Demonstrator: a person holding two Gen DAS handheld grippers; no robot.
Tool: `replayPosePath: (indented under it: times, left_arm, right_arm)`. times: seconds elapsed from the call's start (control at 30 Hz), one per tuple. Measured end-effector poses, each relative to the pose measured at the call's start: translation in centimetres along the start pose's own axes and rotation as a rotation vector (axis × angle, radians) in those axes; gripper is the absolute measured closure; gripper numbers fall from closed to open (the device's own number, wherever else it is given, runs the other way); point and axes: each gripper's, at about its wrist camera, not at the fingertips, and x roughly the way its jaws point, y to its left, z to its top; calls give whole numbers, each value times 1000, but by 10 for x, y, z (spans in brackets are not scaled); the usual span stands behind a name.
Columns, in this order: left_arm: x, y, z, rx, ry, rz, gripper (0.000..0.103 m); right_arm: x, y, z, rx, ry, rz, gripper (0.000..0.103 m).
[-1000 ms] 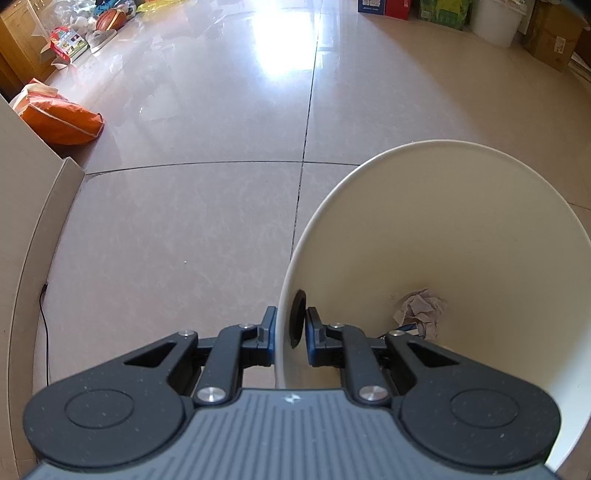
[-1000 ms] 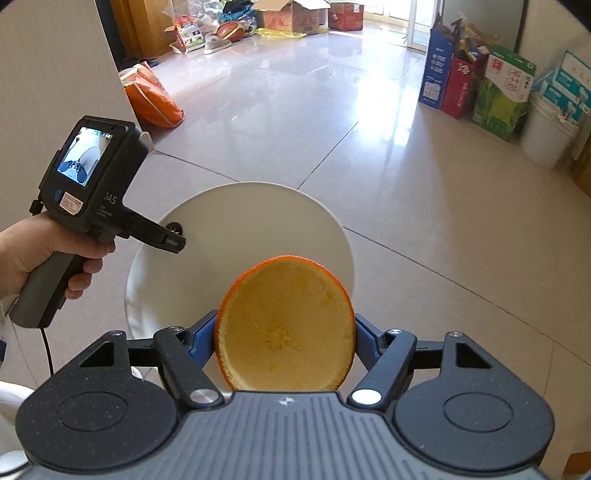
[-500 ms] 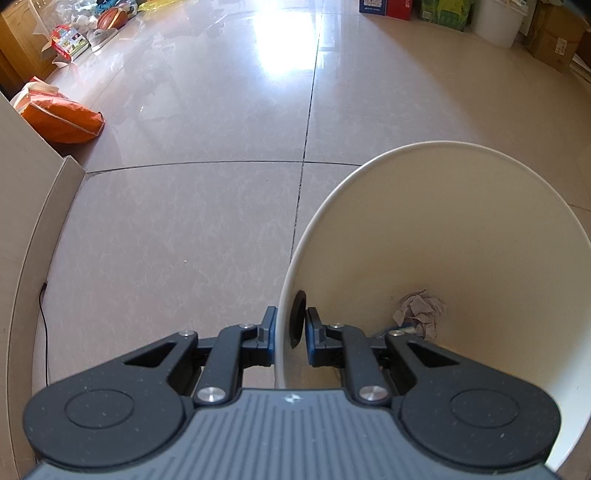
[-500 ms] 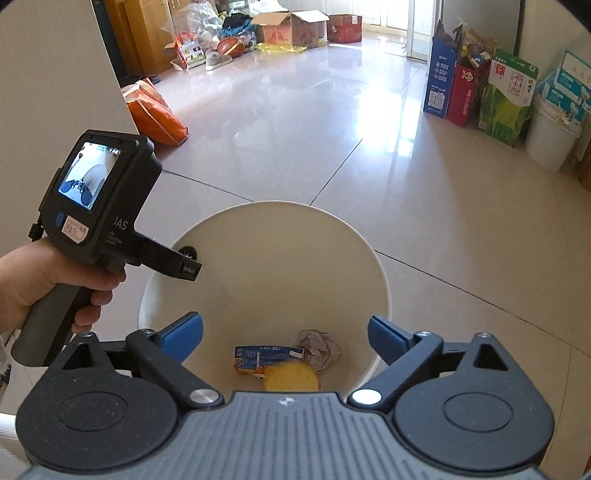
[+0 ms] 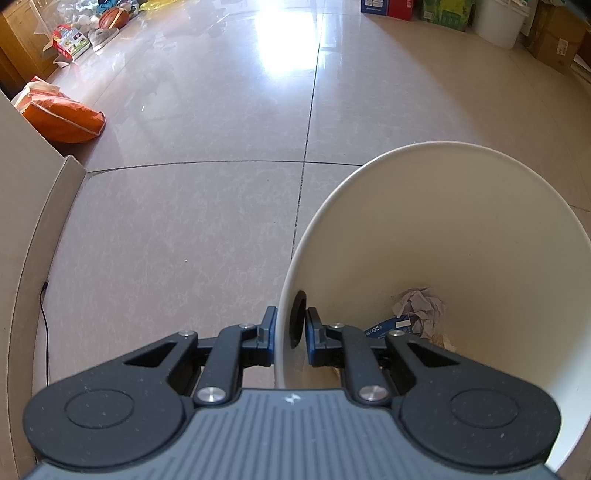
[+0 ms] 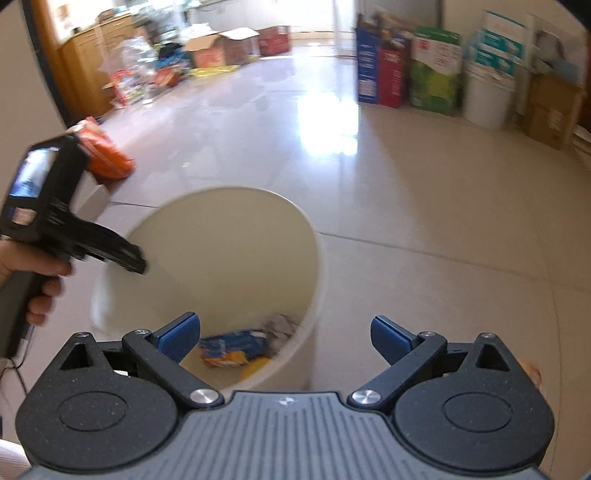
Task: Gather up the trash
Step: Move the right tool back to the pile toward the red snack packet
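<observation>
A white trash bucket (image 5: 461, 229) stands on the tiled floor, and my left gripper (image 5: 290, 326) is shut on its near rim, one finger inside and one outside. Inside lie a crumpled grey paper (image 5: 419, 306) and a blue wrapper (image 5: 386, 326). In the right wrist view the bucket (image 6: 207, 236) sits left of centre, holding the blue and orange wrapper (image 6: 232, 347), the grey paper (image 6: 280, 323) and a yellow peel piece (image 6: 255, 367). My right gripper (image 6: 286, 332) is open and empty above the bucket's right edge. A hand holds the left gripper (image 6: 136, 264) at the bucket's left rim.
An orange bag (image 5: 62, 118) lies at the left by a beige wall corner (image 5: 48, 192). Cardboard boxes and cartons (image 6: 436, 74) and a white pail (image 6: 484, 99) line the far right. Clutter and a ball (image 5: 110, 16) sit far left. A cable (image 5: 44, 325) runs along the wall.
My right gripper opened and let the orange peel half fall into the bucket, then swung right and up. The left gripper kept its hold on the rim.
</observation>
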Motion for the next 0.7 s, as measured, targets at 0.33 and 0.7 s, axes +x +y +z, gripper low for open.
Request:
replayPosePath:
  times: [0.33,0.7]
  left_arm:
    - [0,-4,0,10,1,12,89]
    - [2,-9,2,29,12,23,89]
  right_arm:
    - [10,-90,-89,239,111,-258,2]
    - [24,-202,-188,443,166,-522,2]
